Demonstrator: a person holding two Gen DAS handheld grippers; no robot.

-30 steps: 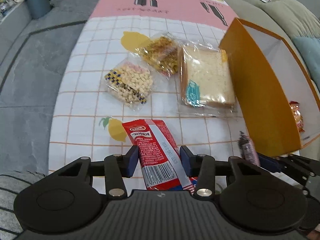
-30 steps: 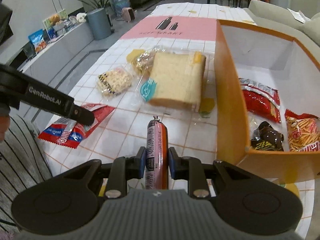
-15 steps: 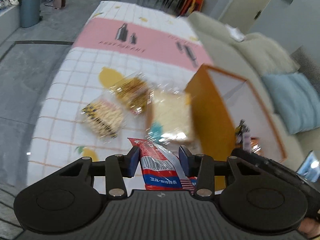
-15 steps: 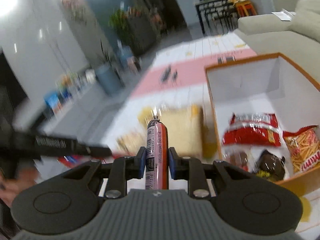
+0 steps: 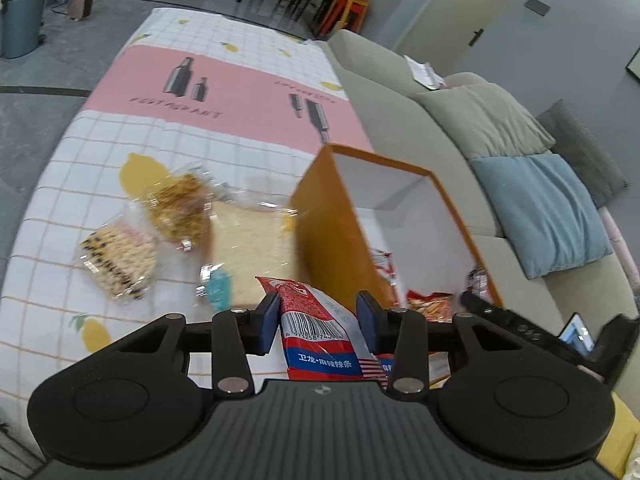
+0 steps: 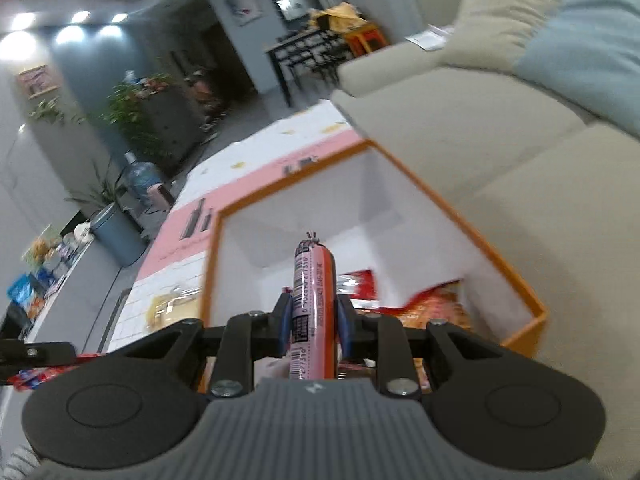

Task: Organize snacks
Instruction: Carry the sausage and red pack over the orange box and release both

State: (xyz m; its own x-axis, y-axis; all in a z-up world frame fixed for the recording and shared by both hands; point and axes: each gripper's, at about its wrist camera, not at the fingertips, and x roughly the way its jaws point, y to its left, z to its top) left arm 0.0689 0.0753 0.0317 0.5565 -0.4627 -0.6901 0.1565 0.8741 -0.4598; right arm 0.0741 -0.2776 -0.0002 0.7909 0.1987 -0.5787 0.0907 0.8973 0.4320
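Observation:
My left gripper [image 5: 318, 322] is shut on a red, white and blue snack packet [image 5: 320, 332], lifted above the checked tablecloth beside the orange box [image 5: 336, 232]. My right gripper [image 6: 312, 322] is shut on a pink sausage stick [image 6: 314, 280] and hangs over the orange box [image 6: 500, 256], whose white inside holds red and orange snack bags [image 6: 432, 304]. On the cloth lie a bagged bread slice [image 5: 256, 252], a bag of yellow snacks [image 5: 180, 208] and a bag of pale puffs [image 5: 120, 260]. The right gripper's arm [image 5: 520, 320] shows at the box's near right.
A beige sofa [image 5: 460, 132] with a blue cushion [image 5: 540, 208] runs along the table's right side. A grey bin [image 5: 20, 20] stands on the floor at far left. Dark chairs and an orange stool [image 5: 344, 8] stand beyond the table's far end.
The left gripper lifted the red packet off the cloth and tilted up toward the box. The right gripper carried the sausage stick rightward, from over the cloth to over the box, rolling as it went.

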